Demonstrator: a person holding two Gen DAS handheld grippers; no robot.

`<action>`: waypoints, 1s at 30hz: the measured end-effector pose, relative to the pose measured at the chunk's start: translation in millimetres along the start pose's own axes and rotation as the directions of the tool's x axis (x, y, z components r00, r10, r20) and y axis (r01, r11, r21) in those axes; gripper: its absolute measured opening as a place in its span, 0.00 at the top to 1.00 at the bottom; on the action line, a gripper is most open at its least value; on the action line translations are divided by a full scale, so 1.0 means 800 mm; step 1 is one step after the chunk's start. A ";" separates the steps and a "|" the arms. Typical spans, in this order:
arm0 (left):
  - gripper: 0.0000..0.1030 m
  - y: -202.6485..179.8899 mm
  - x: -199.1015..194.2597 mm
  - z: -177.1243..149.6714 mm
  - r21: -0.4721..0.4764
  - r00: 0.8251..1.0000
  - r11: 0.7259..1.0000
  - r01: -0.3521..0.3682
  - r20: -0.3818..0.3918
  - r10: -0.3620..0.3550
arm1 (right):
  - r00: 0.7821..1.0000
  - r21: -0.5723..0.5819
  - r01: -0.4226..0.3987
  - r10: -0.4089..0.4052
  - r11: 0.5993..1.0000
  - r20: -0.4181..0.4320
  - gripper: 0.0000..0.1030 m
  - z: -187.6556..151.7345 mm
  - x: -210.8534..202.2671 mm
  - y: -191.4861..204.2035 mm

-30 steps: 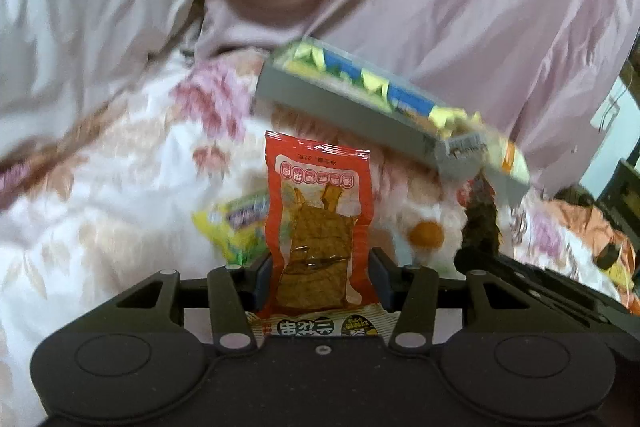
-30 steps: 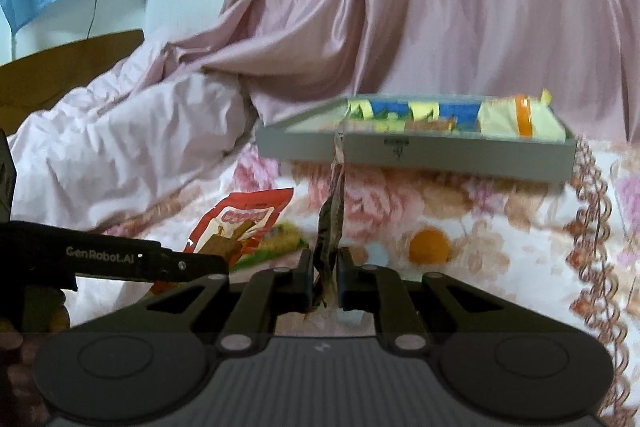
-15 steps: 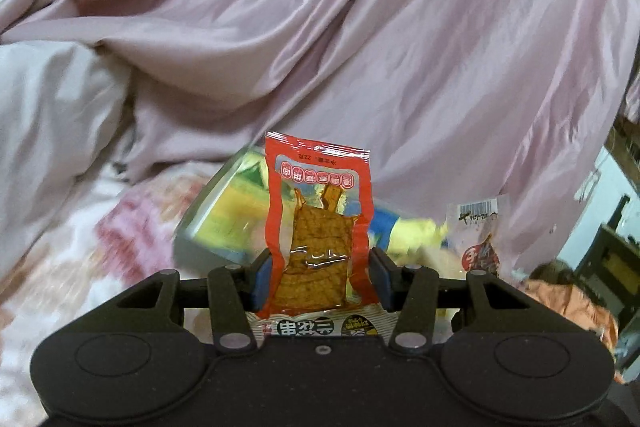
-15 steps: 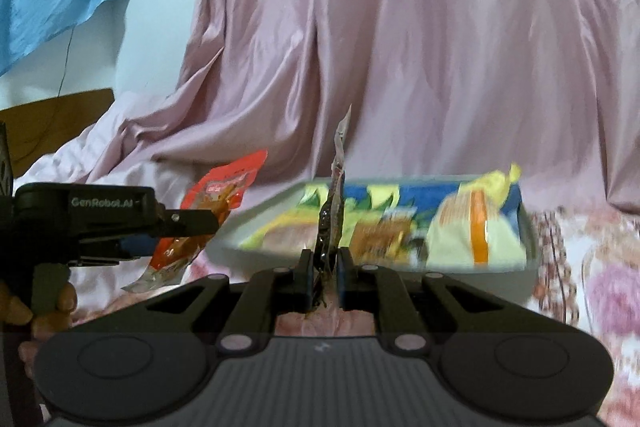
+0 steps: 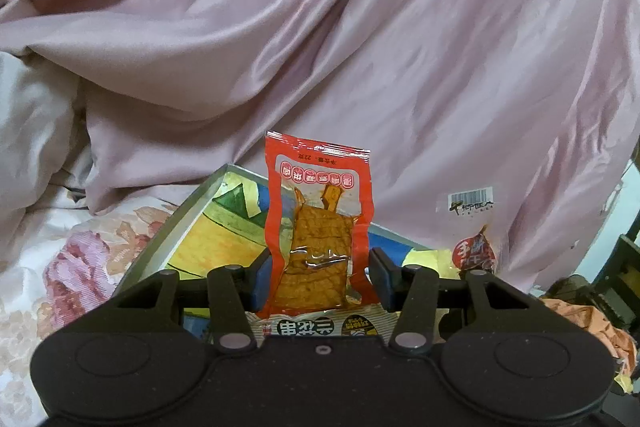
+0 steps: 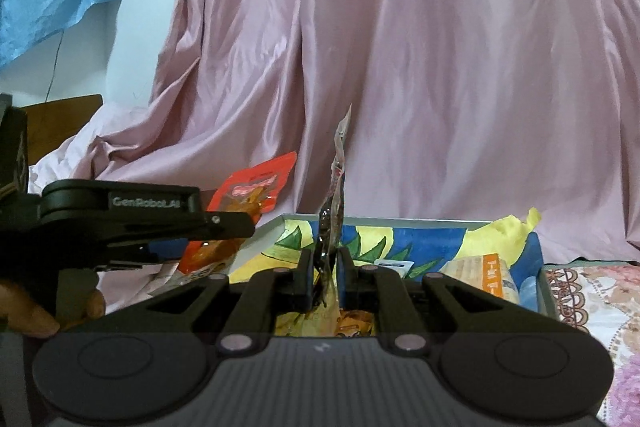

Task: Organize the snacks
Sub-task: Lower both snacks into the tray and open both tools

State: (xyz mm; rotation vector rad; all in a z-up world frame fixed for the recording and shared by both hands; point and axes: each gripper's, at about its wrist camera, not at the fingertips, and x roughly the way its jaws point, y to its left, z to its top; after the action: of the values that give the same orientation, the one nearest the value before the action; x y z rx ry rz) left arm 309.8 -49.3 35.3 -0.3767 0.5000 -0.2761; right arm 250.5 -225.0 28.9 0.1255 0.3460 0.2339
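My left gripper (image 5: pixel 318 277) is shut on a red snack packet (image 5: pixel 318 223) with a clear window, held upright over the near left corner of a grey box (image 5: pixel 176 223) with a colourful lining. My right gripper (image 6: pixel 325 277) is shut on a thin clear packet of dark snack (image 6: pixel 334 215), seen edge-on, above the same box (image 6: pixel 546 279). That packet shows in the left wrist view at the right (image 5: pixel 472 227). The left gripper with the red packet (image 6: pixel 248 195) appears at the left of the right wrist view.
Inside the box lie yellow wrappers (image 6: pixel 496 241) and a pale packet with an orange stripe (image 6: pixel 486 277). A pink satin cloth (image 5: pixel 360 47) hangs behind. A floral bedspread (image 5: pixel 72 267) lies under the box. A hand (image 6: pixel 28 311) holds the left gripper's handle.
Both grippers have carried their packets forward and upward from the bedspread to just above the box. The box now fills the lower part of both views.
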 end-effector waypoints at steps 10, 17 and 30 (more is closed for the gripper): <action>0.50 0.007 0.028 -0.014 0.003 0.999 1.000 -0.031 -0.038 0.031 | 0.999 0.028 0.006 -0.005 1.000 -0.038 0.88 -0.015 0.028 -0.009; 0.49 0.009 0.035 -0.020 0.006 0.998 0.999 -0.042 -0.051 0.042 | 0.999 0.033 0.008 -0.006 0.999 -0.047 0.88 -0.018 0.031 -0.009; 0.34 0.010 0.040 -0.024 0.006 0.995 0.997 -0.075 -0.062 0.076 | 0.994 -0.005 0.055 -0.055 0.998 -0.092 0.81 -0.023 0.045 -0.004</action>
State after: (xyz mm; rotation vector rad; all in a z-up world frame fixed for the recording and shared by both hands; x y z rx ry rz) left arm 328.5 -58.4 3.0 -0.3461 0.5734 -0.2160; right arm 277.8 -217.9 -0.6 0.1029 0.4406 0.1858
